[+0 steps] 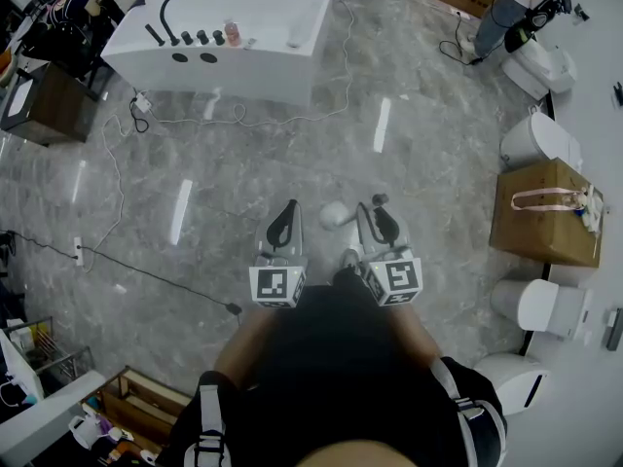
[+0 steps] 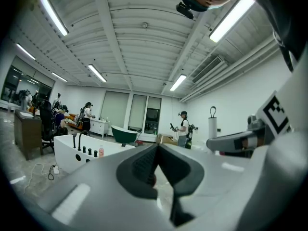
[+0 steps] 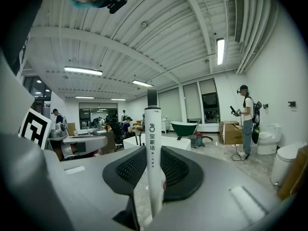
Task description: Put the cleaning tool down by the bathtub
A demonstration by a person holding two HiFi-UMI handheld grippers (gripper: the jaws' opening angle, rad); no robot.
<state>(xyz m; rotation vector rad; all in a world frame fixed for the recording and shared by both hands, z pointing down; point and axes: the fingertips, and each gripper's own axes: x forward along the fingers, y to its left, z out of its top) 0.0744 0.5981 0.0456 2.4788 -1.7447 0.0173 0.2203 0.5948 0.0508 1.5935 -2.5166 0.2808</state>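
Note:
The white bathtub (image 1: pixel 234 37) stands far ahead at the upper left, with a black faucet (image 1: pixel 170 13) on its near rim. In both gripper views the bathtub (image 2: pixel 86 155) (image 3: pixel 163 141) shows small and distant. My right gripper (image 1: pixel 380 220) is shut on the cleaning tool (image 3: pixel 153 148), a white upright handle with a dark top end (image 1: pixel 380 199). A white rounded part (image 1: pixel 334 214) shows low between the grippers. My left gripper (image 1: pixel 287 220) is held close beside the right one, its pads meeting with nothing between them (image 2: pixel 156 150).
Grey marble floor with cables (image 1: pixel 117 178) running across the left. Toilets (image 1: pixel 540 139) and a cardboard box (image 1: pixel 545 212) line the right wall. A wooden cabinet (image 1: pixel 44 105) stands at the left. A person (image 1: pixel 506 8) stands at the far right.

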